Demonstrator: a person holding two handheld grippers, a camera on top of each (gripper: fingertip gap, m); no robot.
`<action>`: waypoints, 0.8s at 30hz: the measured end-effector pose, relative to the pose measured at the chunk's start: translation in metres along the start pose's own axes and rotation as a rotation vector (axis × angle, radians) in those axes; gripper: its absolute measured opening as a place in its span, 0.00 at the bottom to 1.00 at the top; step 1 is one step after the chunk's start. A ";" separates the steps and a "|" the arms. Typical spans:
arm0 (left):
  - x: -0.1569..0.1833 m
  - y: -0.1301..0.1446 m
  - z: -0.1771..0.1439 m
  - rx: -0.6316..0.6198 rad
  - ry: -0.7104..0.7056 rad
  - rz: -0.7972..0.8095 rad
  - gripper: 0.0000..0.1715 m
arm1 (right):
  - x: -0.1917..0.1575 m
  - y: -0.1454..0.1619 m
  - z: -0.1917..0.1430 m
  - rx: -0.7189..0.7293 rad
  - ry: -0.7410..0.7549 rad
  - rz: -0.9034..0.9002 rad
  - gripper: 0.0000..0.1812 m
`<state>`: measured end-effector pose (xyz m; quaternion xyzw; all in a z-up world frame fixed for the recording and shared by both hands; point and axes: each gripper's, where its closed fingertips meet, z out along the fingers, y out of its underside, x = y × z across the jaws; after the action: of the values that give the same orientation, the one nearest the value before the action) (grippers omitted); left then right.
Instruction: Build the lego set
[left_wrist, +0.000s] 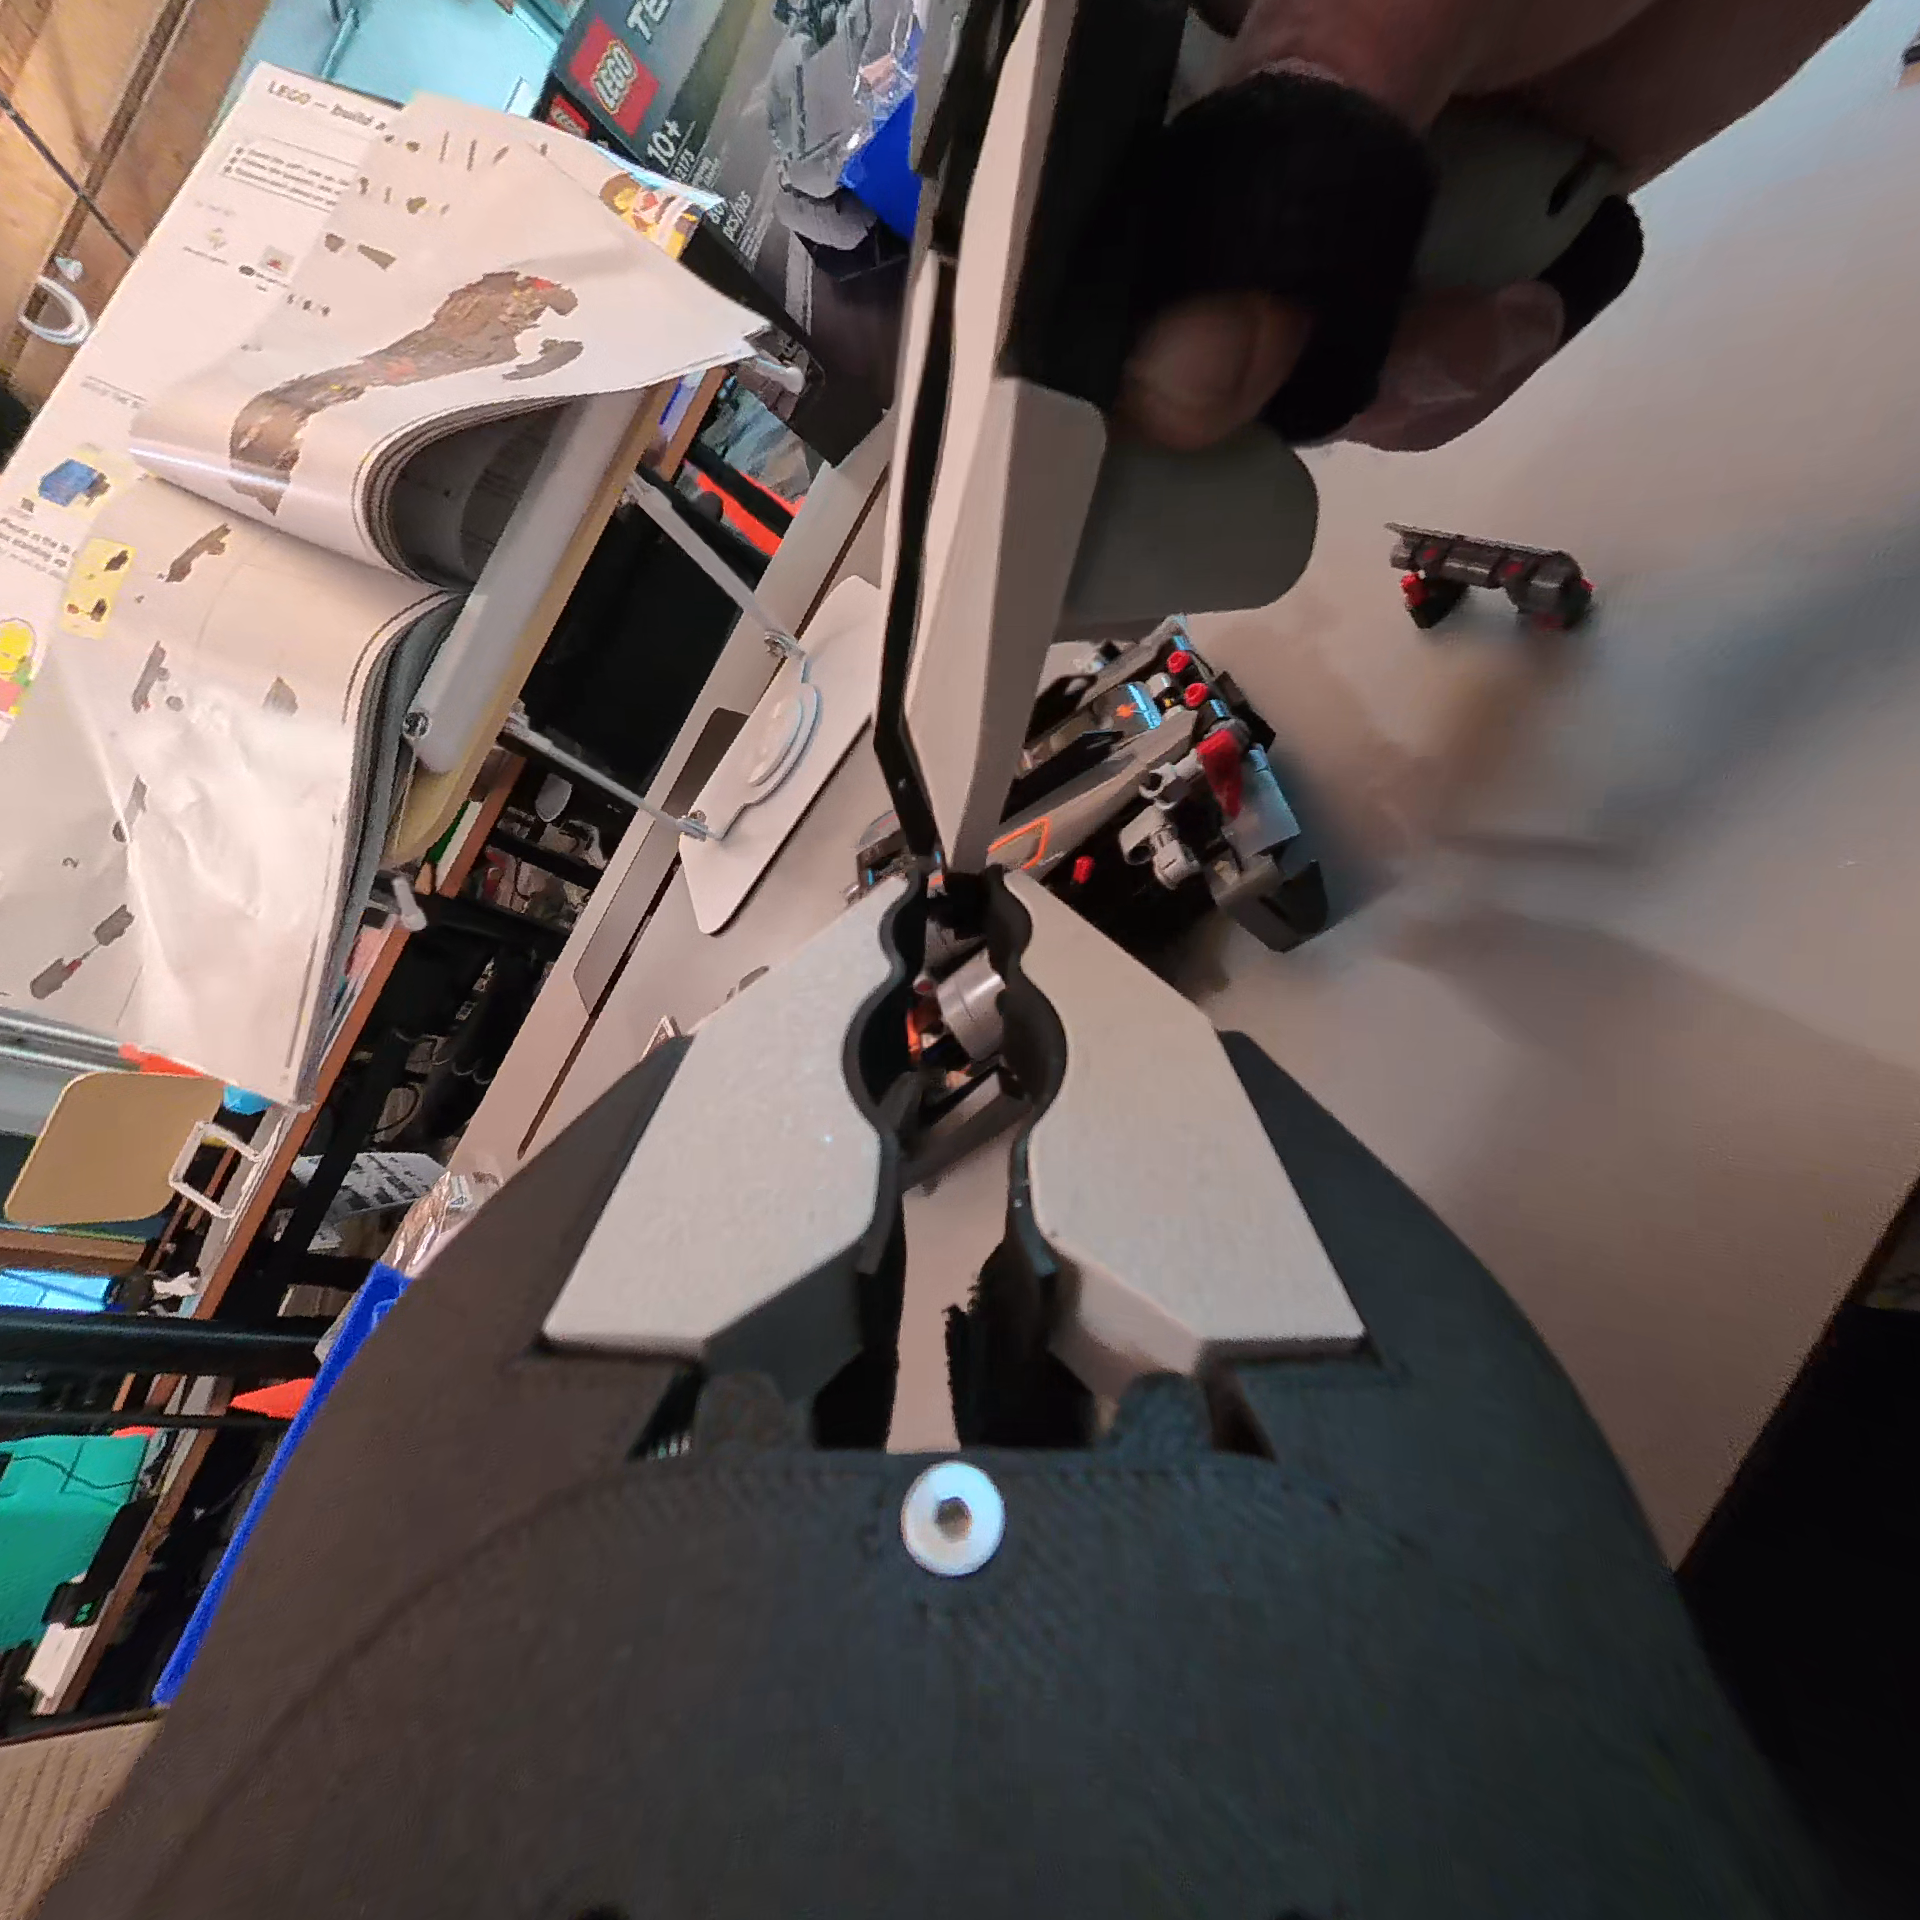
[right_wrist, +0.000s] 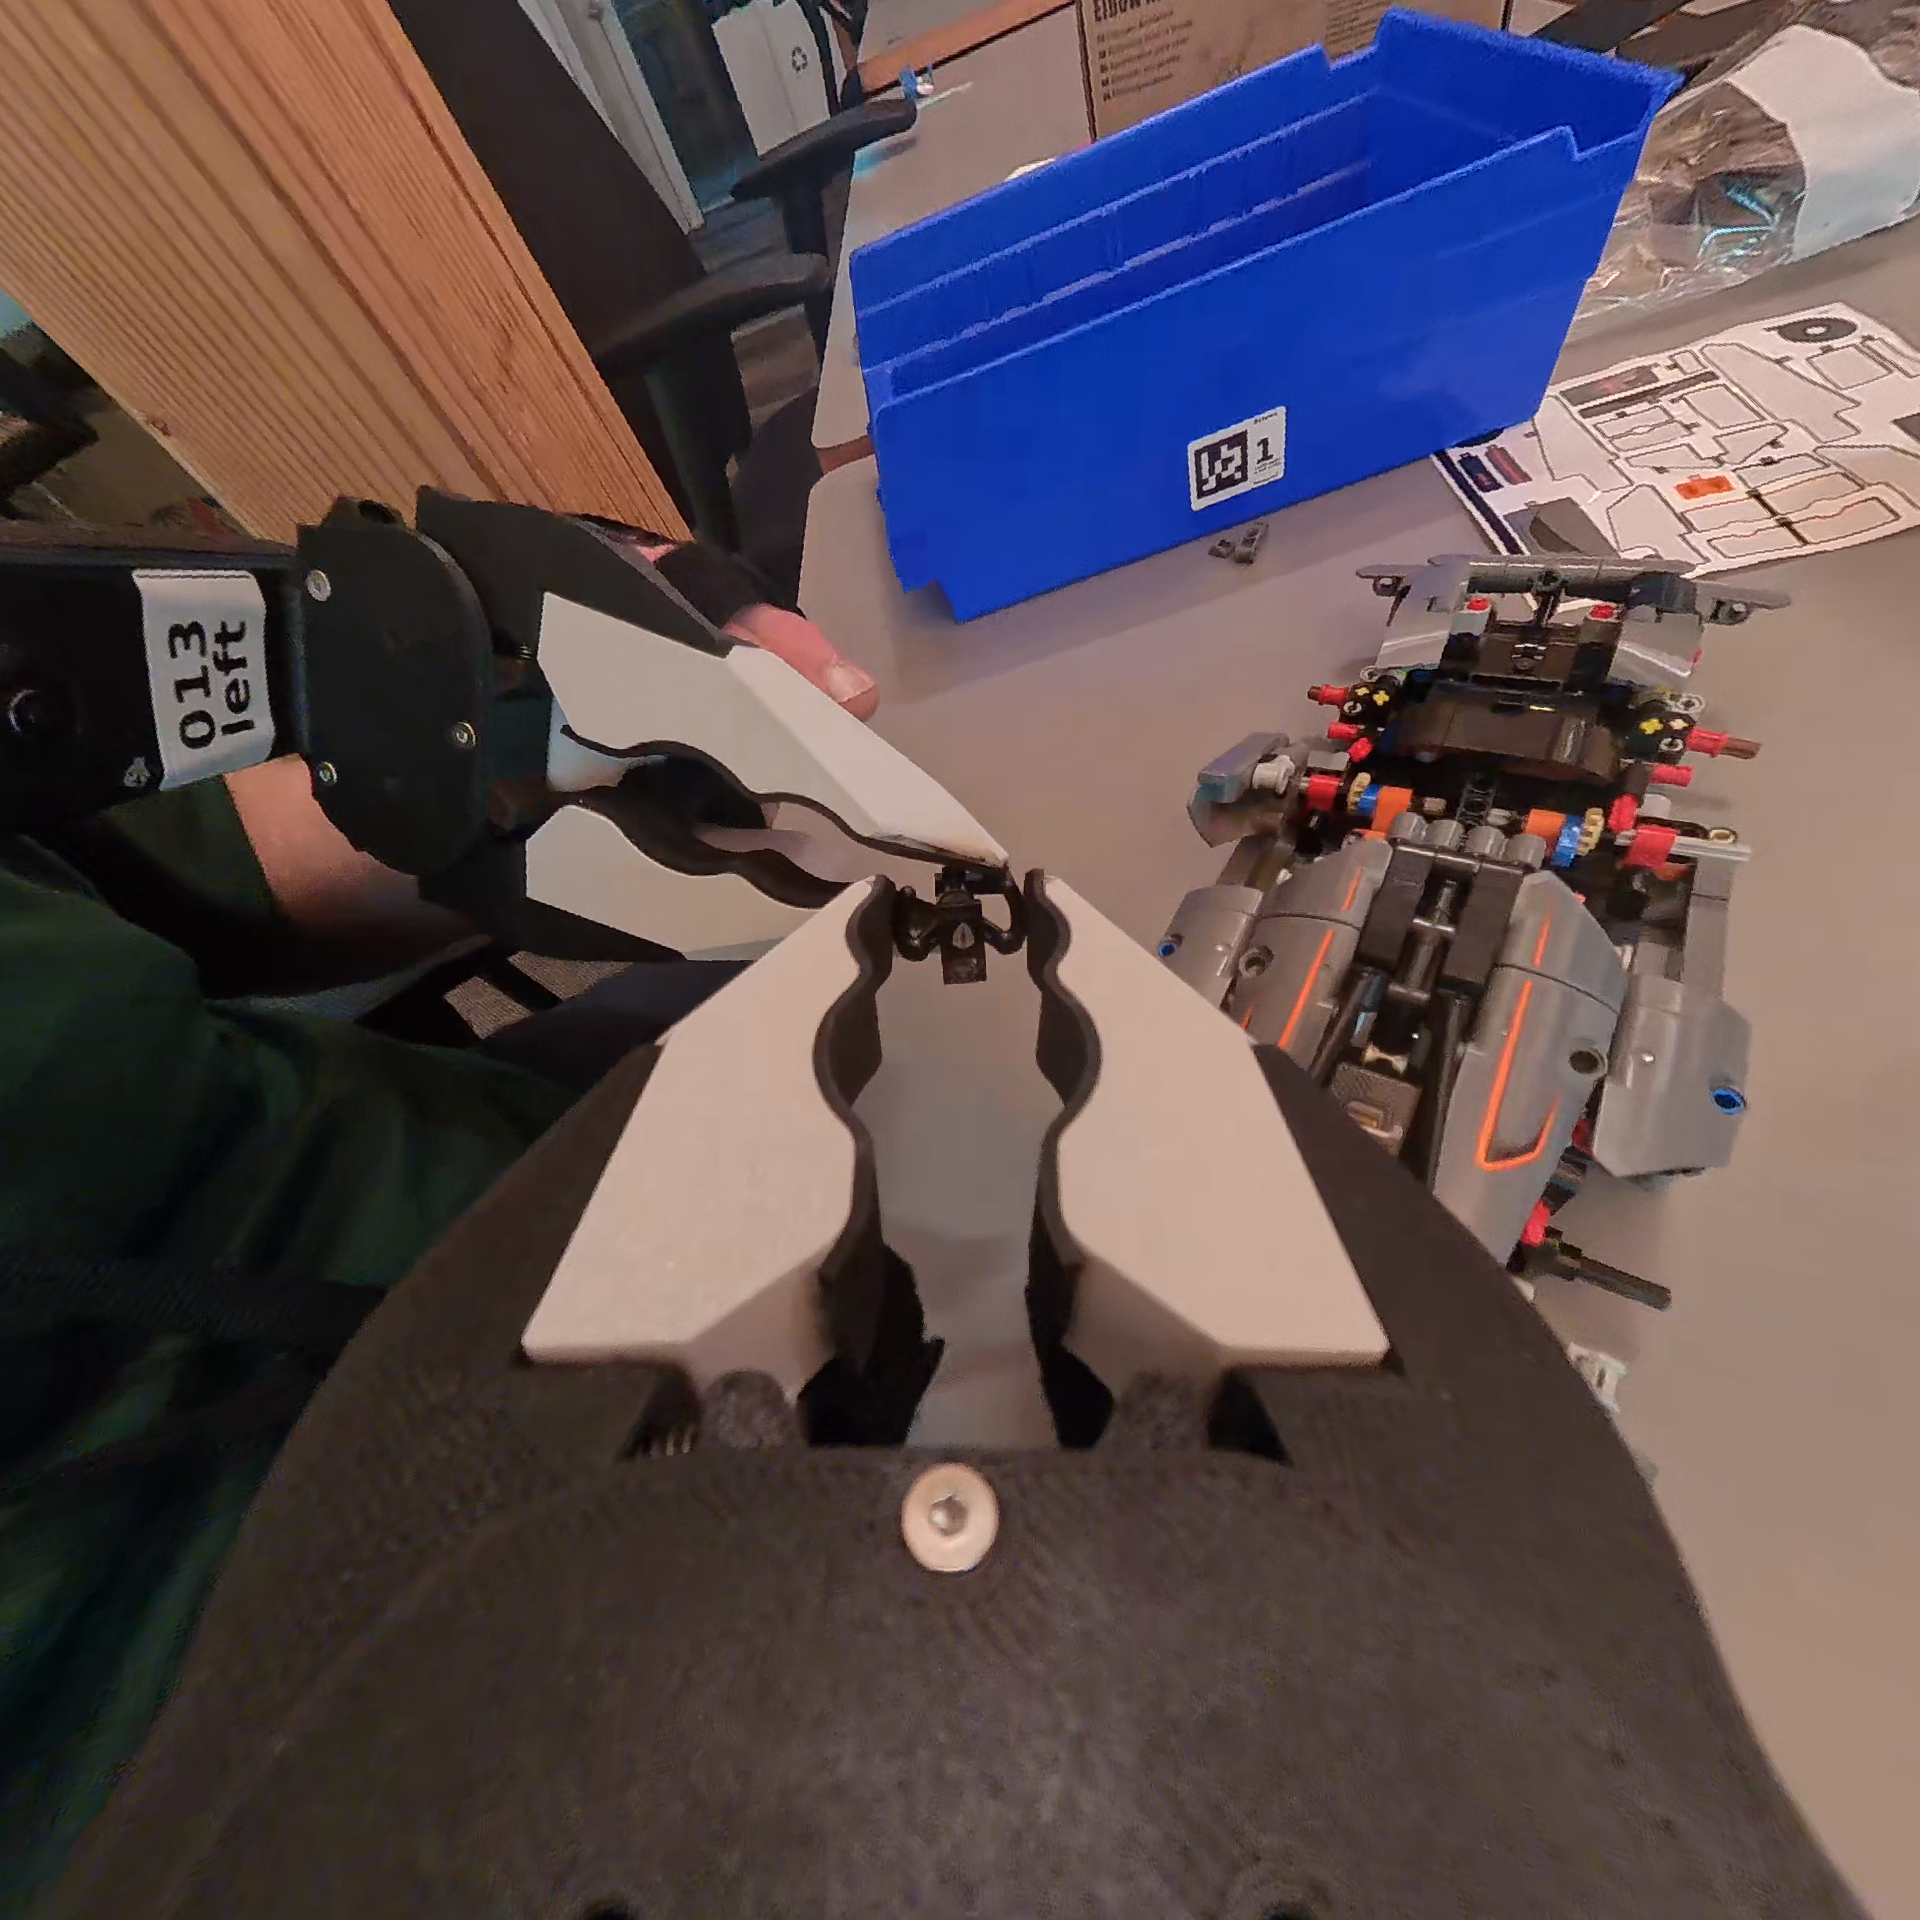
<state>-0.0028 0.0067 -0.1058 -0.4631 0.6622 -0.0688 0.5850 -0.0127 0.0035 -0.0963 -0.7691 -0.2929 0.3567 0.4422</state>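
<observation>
A small black lego part (right_wrist: 956, 930) is held in the air between both grippers. My right gripper (right_wrist: 961, 883) is shut on its two sides. My left gripper (right_wrist: 992, 854) comes in from the left, shut, with its tips pinching the top of the same part. In the left wrist view my left gripper (left_wrist: 961, 883) is closed around the black part (left_wrist: 961, 899), and the right gripper (left_wrist: 940, 857) comes down from above to meet it. The grey, black and orange lego car (right_wrist: 1455, 935) lies on the grey table to the right, and also shows in the left wrist view (left_wrist: 1164, 790).
A blue bin (right_wrist: 1195, 312) stands behind the car, with a small dark piece (right_wrist: 1242, 542) at its foot. A sticker sheet (right_wrist: 1714, 436) and a plastic bag (right_wrist: 1787, 135) lie at the back right. An open instruction book (left_wrist: 260, 520), a lego box (left_wrist: 707, 104) and a small grey sub-assembly (left_wrist: 1491, 571) are nearby. The tips of both grippers are at nearly the same place.
</observation>
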 end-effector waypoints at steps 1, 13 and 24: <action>-0.002 0.001 0.000 0.004 -0.002 -0.004 0.05 | 0.000 -0.002 0.001 0.005 -0.006 0.009 0.13; -0.023 0.001 0.011 0.125 0.081 -0.099 0.04 | 0.017 -0.024 -0.013 -0.031 0.028 -0.203 0.21; -0.037 -0.001 0.007 0.265 0.289 -0.268 0.04 | 0.024 -0.036 -0.008 -0.166 0.016 -0.679 0.15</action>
<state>-0.0008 0.0351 -0.0816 -0.4516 0.6568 -0.2977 0.5255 0.0025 0.0337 -0.0688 -0.6639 -0.5566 0.1584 0.4737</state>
